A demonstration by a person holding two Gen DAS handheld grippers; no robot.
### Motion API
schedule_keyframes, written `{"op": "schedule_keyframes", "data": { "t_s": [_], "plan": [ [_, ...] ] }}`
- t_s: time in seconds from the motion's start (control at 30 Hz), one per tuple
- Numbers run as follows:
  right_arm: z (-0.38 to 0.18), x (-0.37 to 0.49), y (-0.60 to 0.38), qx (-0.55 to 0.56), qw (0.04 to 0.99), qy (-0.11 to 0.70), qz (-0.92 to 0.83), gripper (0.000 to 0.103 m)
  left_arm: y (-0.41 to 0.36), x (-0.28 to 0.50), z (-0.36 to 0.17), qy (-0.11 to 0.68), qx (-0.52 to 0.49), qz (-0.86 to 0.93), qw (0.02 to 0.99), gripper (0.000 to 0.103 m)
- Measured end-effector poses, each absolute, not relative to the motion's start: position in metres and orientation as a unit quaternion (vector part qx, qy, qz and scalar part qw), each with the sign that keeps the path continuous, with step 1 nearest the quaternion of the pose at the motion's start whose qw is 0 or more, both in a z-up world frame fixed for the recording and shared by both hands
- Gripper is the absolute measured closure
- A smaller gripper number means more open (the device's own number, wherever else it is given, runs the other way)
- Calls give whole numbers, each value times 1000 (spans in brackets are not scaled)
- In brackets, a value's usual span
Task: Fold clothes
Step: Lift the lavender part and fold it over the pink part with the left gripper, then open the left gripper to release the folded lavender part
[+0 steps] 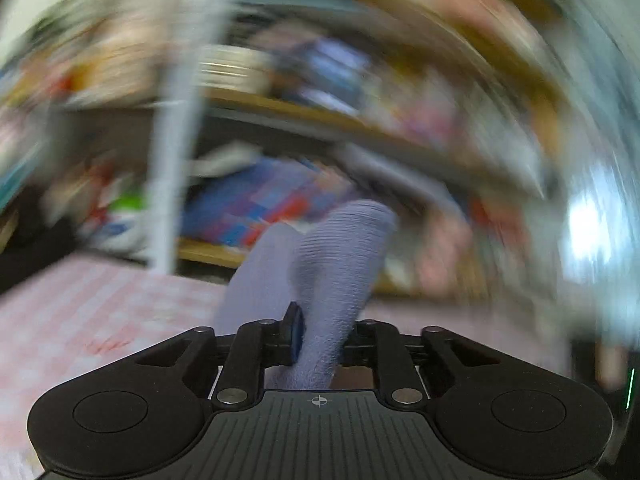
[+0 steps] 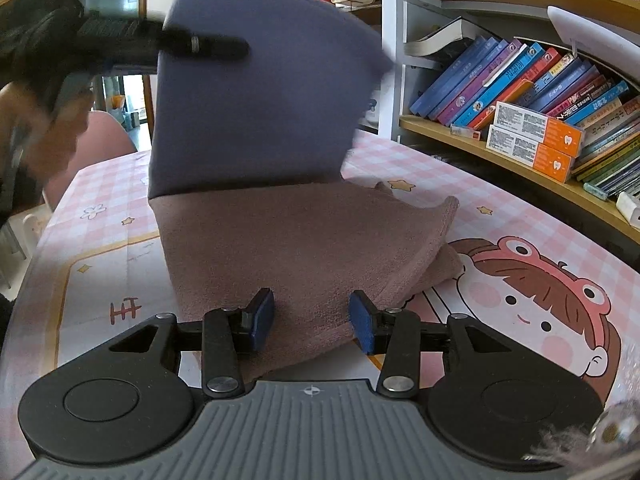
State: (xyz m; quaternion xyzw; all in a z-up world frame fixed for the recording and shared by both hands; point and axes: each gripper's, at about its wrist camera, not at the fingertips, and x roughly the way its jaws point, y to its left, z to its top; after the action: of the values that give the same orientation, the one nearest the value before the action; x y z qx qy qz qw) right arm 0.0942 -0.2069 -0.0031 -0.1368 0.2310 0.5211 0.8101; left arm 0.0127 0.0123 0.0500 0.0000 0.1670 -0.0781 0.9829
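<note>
Left tool (image 1: pixel 316 334): its jaws are narrow and clamped on a fold of the blue cloth (image 1: pixel 336 272). In the left wrist view the fabric bunches between the pads and rises ahead of the tool; everything behind it is heavily blurred. In the right wrist view the same tool (image 2: pixel 224 46) enters from the upper left and grips the blue cloth (image 2: pixel 256 92) at its upper left edge. The cloth is lifted clear of the bench (image 2: pixel 104 232) and hangs as a broad upright panel. Its lower edge meets the far edge of the brown cloth (image 2: pixel 288 248).

Right tool (image 2: pixel 312 318): its jaws stand partly apart, with nothing pressed between the pads. The tips sit on or just above the near part of the brown cloth; contact cannot be told.

The brown cloth lies flat on the bench, with its right corner raised in a fold. The bench carries a pink checked cover with a cartoon figure (image 2: pixel 552 300) at the right.

A bookshelf (image 2: pixel 520 92) stands behind the bench on the right. A person (image 2: pixel 44 120) is partly visible at the left edge, blurred.
</note>
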Motion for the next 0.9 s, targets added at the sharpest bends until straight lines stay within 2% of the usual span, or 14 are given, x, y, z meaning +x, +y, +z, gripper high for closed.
{"op": "schedule_keyframes", "data": {
  "t_s": [0.03,0.1,0.13,0.2,0.6,0.7,0.9],
  "plan": [
    [-3,95,-207,-135,810,232,522,62,-11,17,39,197,58,-92,974,76],
    [-3,95,-208,-132,809,234,523,62,-48,24,12,249,143,-111,951,75],
    [-3,96,-208,-130,809,235,523,62,-56,26,1,260,161,-110,945,71],
    [-3,96,-208,-129,809,236,523,62,-62,25,-10,255,181,-107,944,70],
    [-4,97,-209,-127,808,237,524,62,-60,22,-9,250,167,-118,946,65],
    [-4,96,-209,-127,808,237,524,62,-56,19,-6,244,150,-124,950,59],
    [-3,97,-209,-128,808,237,524,62,-53,14,-2,237,145,-131,952,59]
  ]
}}
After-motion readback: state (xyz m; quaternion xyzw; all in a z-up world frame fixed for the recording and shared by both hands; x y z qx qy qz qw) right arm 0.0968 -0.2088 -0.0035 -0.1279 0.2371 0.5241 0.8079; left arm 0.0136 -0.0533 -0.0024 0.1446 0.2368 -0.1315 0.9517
